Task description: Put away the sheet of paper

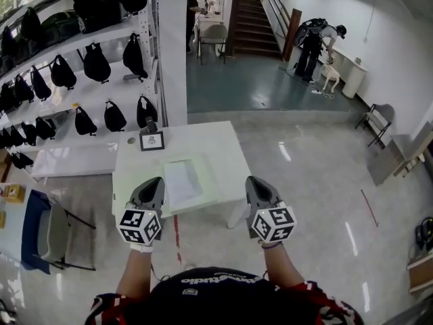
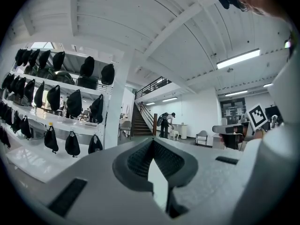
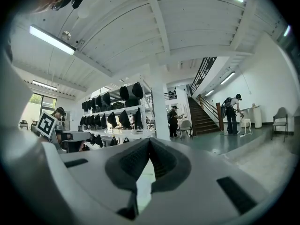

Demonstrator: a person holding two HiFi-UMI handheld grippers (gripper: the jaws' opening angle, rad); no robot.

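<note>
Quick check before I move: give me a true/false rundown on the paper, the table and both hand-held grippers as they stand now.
1. The white sheet of paper lies flat on a pale green flat mat on the white rectangular table. True.
2. The left hand-held gripper is shut on the sheet. False: its jaws are together with nothing between them, and it is off the paper.
3. The right hand-held gripper is shut and empty. True.
4. The small black-framed card stands at the table's near edge. False: it stands near the far left corner.
5. The black bags lie on the table. False: they hang on the white shelving to its left.
</note>
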